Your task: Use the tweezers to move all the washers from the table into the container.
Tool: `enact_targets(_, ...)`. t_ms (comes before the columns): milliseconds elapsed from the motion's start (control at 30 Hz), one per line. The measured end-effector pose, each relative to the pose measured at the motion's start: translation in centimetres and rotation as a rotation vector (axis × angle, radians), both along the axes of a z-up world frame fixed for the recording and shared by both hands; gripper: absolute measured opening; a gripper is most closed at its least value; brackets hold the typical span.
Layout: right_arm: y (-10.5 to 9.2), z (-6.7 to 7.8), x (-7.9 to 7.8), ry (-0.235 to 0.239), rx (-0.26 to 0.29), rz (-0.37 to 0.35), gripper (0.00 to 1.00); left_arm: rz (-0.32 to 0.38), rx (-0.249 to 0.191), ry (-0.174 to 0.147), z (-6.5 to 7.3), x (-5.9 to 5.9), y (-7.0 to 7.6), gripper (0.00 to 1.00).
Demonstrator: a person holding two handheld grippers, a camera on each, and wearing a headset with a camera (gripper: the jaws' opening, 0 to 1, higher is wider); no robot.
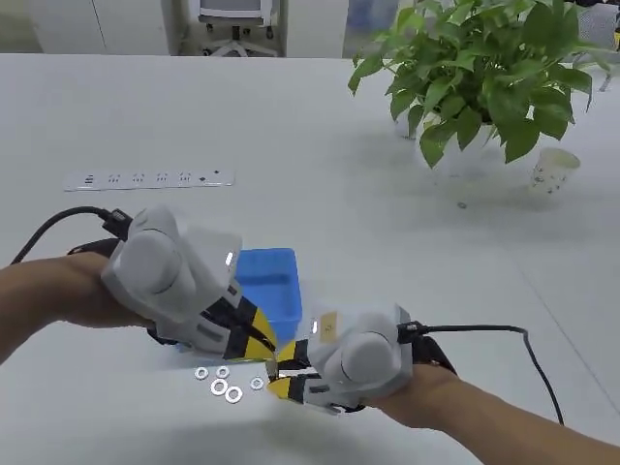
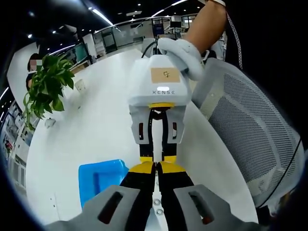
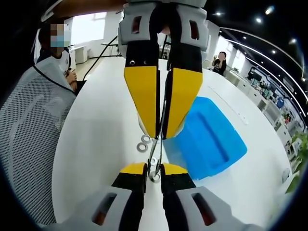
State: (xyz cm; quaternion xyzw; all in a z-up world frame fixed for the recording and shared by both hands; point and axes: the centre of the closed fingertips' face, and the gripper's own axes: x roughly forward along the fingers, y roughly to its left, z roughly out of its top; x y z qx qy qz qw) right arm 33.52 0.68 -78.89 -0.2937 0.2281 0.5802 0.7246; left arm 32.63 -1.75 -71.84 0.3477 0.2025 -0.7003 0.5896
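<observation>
A: Start big. What carries it all?
B: A wide white worktop (image 1: 291,126), with a leafy green plant (image 1: 484,68) in a pale pot at its far right.

A: And the tongs?
B: The left tongs (image 1: 262,341) and the right tongs (image 1: 279,372) point at each other, tip to tip, low over the near part of the worktop. They meet just beside the near corner of the blue container (image 1: 271,281).

A: Anything else lying about?
B: A white power strip (image 1: 150,179) at the far left, and a small paper cup (image 1: 554,171) near the plant.

A: Are the tongs apart or together?
B: The left tongs are closed on the tweezers (image 3: 157,149) — the right gripper view shows the thin metal strip pinched between them. The right tongs stand a narrow gap apart, with the tweezers' lower end between them. Whether they press on it I cannot tell.

A: The washers?
B: About five small silver washers (image 1: 221,383) lie loose on the worktop, outside the container — near its front corner, just under the left tongs in the head view.
</observation>
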Motion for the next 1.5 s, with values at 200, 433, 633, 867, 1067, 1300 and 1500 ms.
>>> enact_targets(200,-0.13,-0.06,0.07,0.023,0.008,-0.020,0.15,0.002,0.003,0.032,-0.04,0.60,-0.48,0.06)
enact_targets(433,-0.19,0.36,0.27,0.046,0.039,-0.048,0.15,-0.012,0.007,0.052,-0.05,0.53,-0.78,0.06)
enact_targets(633,-0.24,0.27,0.22,0.070,0.043,-0.067,0.11,-0.017,0.007,0.058,-0.08,0.31,-0.88,0.06)
enact_targets(867,-0.24,0.17,0.24,0.111,0.043,-0.101,0.09,-0.010,0.013,0.064,-0.22,0.30,-0.84,0.06)
enact_targets(1067,-0.21,0.16,0.18,0.131,0.053,-0.126,0.08,-0.006,0.013,0.063,-0.26,0.30,-0.74,0.06)
enact_targets(1300,-0.17,0.14,0.18,0.132,0.053,-0.129,0.08,-0.006,0.017,0.060,-0.31,0.33,-0.65,0.06)
enact_targets(1500,-0.10,0.27,0.07,0.130,0.047,-0.121,0.08,-0.010,0.021,0.055,-0.17,0.25,-0.55,0.06)
